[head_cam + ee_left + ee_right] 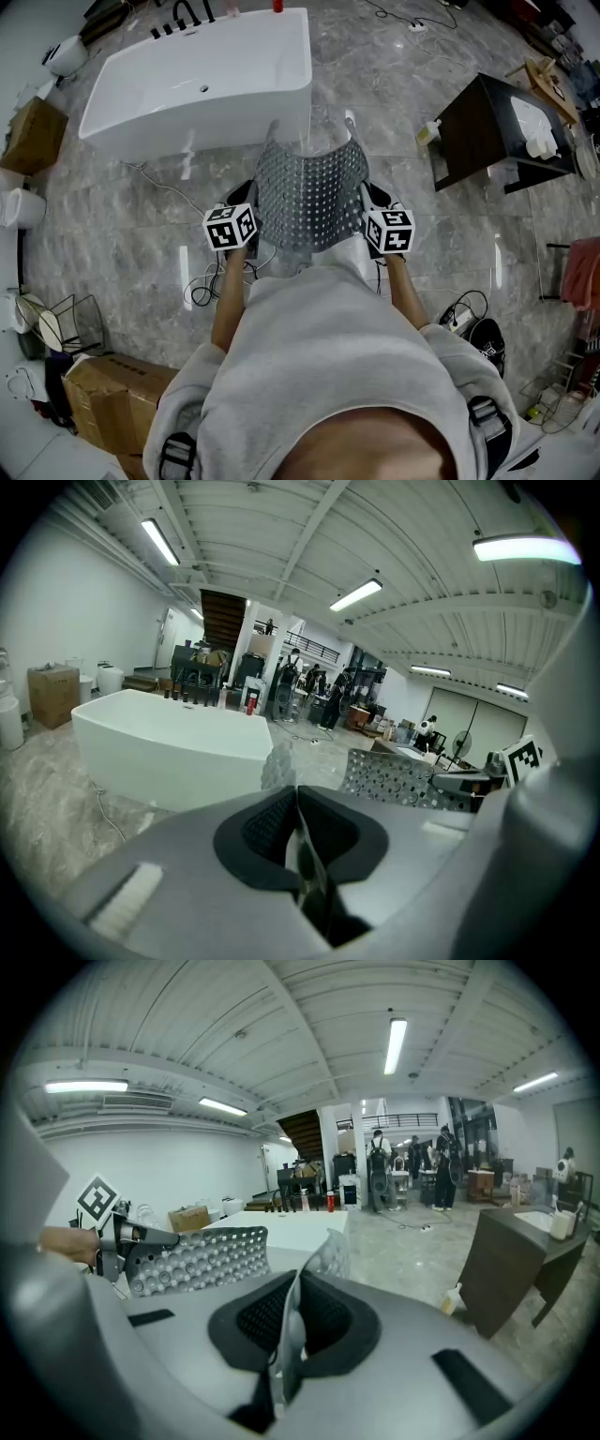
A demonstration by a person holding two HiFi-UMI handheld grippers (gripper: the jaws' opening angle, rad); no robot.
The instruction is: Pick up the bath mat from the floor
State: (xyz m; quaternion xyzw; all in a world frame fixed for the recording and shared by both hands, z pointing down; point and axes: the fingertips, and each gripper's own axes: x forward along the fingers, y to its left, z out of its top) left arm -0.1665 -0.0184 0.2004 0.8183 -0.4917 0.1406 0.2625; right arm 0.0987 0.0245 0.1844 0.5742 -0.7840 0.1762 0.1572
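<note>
The bath mat [310, 198] is grey, translucent and dotted with small suction cups. It hangs spread out between my two grippers, off the floor, in front of the person's body. My left gripper [249, 214] is shut on its left edge, and the mat's thin edge [302, 841] runs between the black pads. My right gripper [367, 212] is shut on the right edge, with that edge [287, 1326] pinched in the pads. Each gripper view shows the dotted sheet [403, 780] [193, 1258] stretching across to the other gripper.
A white bathtub [201, 81] stands just beyond the mat on the marbled grey floor [131, 220]. A dark vanity table [497, 131] is at the right with a bottle [429, 133] beside it. Cardboard boxes [105, 399] sit at the lower left. Cables [200, 287] lie near the feet.
</note>
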